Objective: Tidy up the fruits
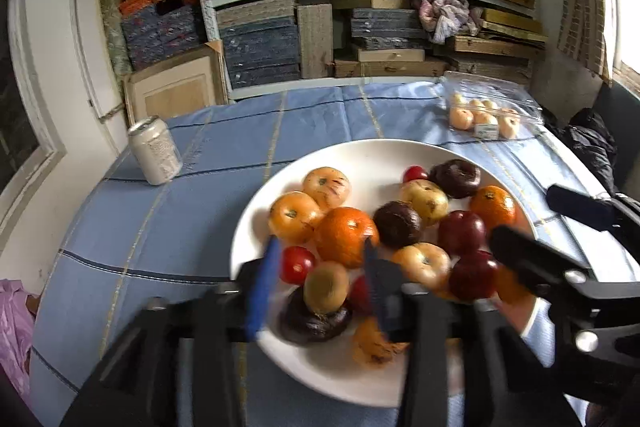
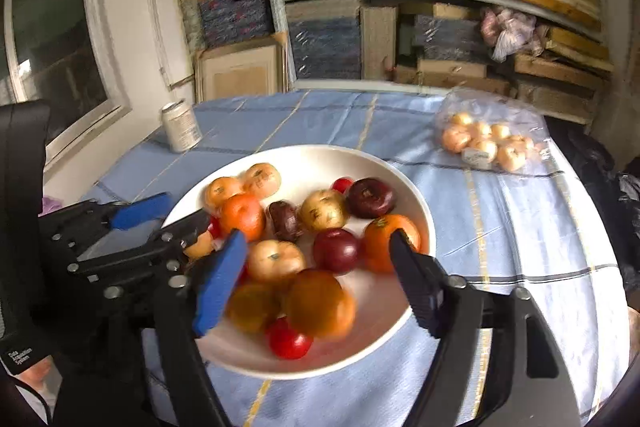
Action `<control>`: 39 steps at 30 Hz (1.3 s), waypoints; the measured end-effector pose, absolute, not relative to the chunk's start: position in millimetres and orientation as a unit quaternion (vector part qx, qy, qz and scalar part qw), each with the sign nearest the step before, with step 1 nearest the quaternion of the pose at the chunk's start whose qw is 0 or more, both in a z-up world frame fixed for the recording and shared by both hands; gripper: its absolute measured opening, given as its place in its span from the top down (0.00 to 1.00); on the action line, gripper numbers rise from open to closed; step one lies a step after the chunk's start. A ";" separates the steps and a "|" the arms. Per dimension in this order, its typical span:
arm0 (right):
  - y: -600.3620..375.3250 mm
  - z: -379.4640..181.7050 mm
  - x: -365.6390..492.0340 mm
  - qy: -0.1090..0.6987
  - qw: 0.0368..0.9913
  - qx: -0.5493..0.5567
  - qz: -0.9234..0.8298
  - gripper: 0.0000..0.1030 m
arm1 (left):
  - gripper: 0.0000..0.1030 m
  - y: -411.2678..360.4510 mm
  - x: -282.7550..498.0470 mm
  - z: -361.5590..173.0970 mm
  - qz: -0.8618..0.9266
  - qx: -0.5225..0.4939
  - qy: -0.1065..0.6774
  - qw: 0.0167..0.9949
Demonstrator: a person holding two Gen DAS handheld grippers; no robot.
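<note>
The fruits (image 2: 316, 227) sit heaped in my white bowl (image 2: 424, 227) on the blue-clothed bench (image 2: 520, 227); my left tongs (image 1: 320, 251) hang partly spread above the near fruit, gripping nothing; my right tongs (image 2: 320, 259) stand wide and empty; a can (image 1: 154, 151) and bagged fruit (image 2: 484, 143) lie beyond.

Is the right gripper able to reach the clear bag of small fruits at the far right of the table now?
Probably yes. The right gripper is open and holds nothing, and bare tablecloth lies between the plate and the bag. It hangs over the plate, so it must travel forward and right.
</note>
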State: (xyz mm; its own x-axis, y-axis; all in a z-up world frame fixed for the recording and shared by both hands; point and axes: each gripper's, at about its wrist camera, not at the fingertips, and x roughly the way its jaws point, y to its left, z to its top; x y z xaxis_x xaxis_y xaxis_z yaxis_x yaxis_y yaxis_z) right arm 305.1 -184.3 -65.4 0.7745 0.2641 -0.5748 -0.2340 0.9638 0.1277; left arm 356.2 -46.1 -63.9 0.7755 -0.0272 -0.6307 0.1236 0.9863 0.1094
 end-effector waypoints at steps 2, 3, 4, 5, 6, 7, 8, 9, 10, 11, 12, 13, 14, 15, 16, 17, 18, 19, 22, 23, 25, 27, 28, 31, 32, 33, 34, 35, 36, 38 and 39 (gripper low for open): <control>-186.2 -63.7 302.8 0.303 0.943 0.024 0.132 0.23 | 0.30 -43.4 354.0 -61.6 -0.039 0.072 0.323 0.943; -188.4 -61.9 300.7 0.297 0.946 0.025 0.127 0.22 | 0.24 -41.9 352.5 -59.6 -0.041 0.070 0.320 0.944; -191.8 -58.7 295.8 0.287 0.949 0.030 0.126 0.20 | 0.17 -41.0 350.8 -57.7 -0.042 0.070 0.322 0.943; -193.7 -56.4 291.8 0.280 0.951 0.036 0.128 0.15 | 0.14 -40.6 349.1 -55.9 -0.042 0.071 0.322 0.943; -197.0 -52.5 284.0 0.267 0.954 0.043 0.129 0.10 | 0.10 -39.6 345.0 -53.1 -0.043 0.072 0.318 0.945; -199.0 -50.3 279.6 0.260 0.956 0.047 0.127 0.05 | 0.05 -38.1 341.0 -50.9 -0.043 0.071 0.311 0.947; -202.3 -47.1 270.1 0.247 0.960 0.050 0.121 0.05 | 0.03 -36.0 335.3 -47.7 -0.039 0.070 0.302 0.950; -205.5 -44.2 262.5 0.242 0.962 0.050 0.114 0.05 | 0.04 -33.7 329.8 -44.9 -0.036 0.067 0.296 0.952; -207.1 -43.1 258.9 0.239 0.964 0.049 0.107 0.04 | 0.04 -31.2 324.9 -42.4 -0.036 0.063 0.294 0.953; -210.0 -42.2 251.1 0.235 0.967 0.047 0.091 0.04 | 0.04 -29.8 321.6 -40.5 -0.037 0.059 0.294 0.953; -211.8 -42.1 245.4 0.239 0.967 0.045 0.076 0.04 | 0.04 -27.0 317.2 -38.1 -0.038 0.050 0.296 0.953; -213.1 -42.3 240.6 0.245 0.967 0.043 0.063 0.04 | 0.04 -24.7 314.5 -36.3 -0.039 0.044 0.298 0.953; -215.4 -43.6 235.6 0.250 0.966 0.044 0.058 0.04 | 0.04 -21.3 308.8 -34.0 -0.032 0.035 0.304 0.952; -218.1 -45.1 230.0 0.249 0.966 0.049 0.053 0.04 | 0.03 -20.4 305.3 -32.6 -0.027 0.032 0.306 0.951; -220.6 -46.6 223.7 0.246 0.967 0.054 0.044 0.04 | 0.04 -18.6 301.2 -31.3 -0.021 0.031 0.308 0.951; -222.7 -47.8 217.9 0.244 0.967 0.057 0.037 0.04 | 0.04 -17.4 294.8 -29.5 -0.020 0.033 0.306 0.951; -224.7 -49.2 212.9 0.244 0.968 0.057 0.032 0.04 | 0.04 -16.2 288.9 -28.0 -0.021 0.036 0.302 0.952; -225.9 -51.2 208.2 0.248 0.967 0.058 0.029 0.04 | 0.04 -14.5 283.0 -27.7 -0.022 0.037 0.300 0.953; -227.2 -58.3 196.3 0.255 0.964 0.067 0.025 0.04 | 0.03 -10.6 264.4 -29.2 -0.032 0.027 0.304 0.952; -226.8 -62.2 191.5 0.259 0.963 0.069 0.024 0.04 | 0.03 -9.1 256.5 -31.0 -0.037 0.021 0.309 0.950; -222.5 -68.0 180.9 0.263 0.962 0.064 0.030 0.04 | 0.03 -7.4 245.5 -33.8 -0.042 0.015 0.313 0.949; -216.1 -69.9 172.7 0.263 0.962 0.058 0.041 0.04 | 0.03 -8.4 235.6 -36.3 -0.048 0.015 0.315 0.948; -213.1 -71.1 168.1 0.262 0.963 0.055 0.043 0.04 | 0.03 -10.0 230.2 -37.7 -0.052 0.016 0.317 0.947; -203.0 -75.7 156.4 0.259 0.964 0.036 0.044 0.04 | 0.03 -15.6 219.2 -39.9 -0.067 0.021 0.320 0.945; -199.5 -78.0 153.0 0.260 0.964 0.029 0.046 0.04 | 0.03 -19.1 213.5 -39.4 -0.071 0.027 0.315 0.946; -198.3 -78.6 150.7 0.260 0.964 0.026 0.047 0.04 | 0.03 -21.4 209.8 -38.4 -0.072 0.032 0.310 0.947; -197.0 -79.0 148.5 0.259 0.964 0.025 0.048 0.04 | 0.03 -23.1 207.6 -37.4 -0.071 0.036 0.306 0.949; -196.0 -78.2 147.3 0.257 0.965 0.025 0.050 0.04 | 0.03 -25.7 203.9 -36.2 -0.071 0.039 0.303 0.950; -195.4 -78.1 145.5 0.256 0.965 0.024 0.051 0.04 | 0.03 -26.6 202.1 -36.1 -0.076 0.039 0.303 0.949; -195.2 -77.8 143.0 0.254 0.965 0.027 0.054 0.04 | 0.04 -28.0 200.1 -35.3 -0.078 0.038 0.303 0.949; -195.7 -77.6 143.1 0.254 0.965 0.028 0.056 0.04 | 0.04 -29.7 199.0 -35.0 -0.080 0.041 0.302 0.949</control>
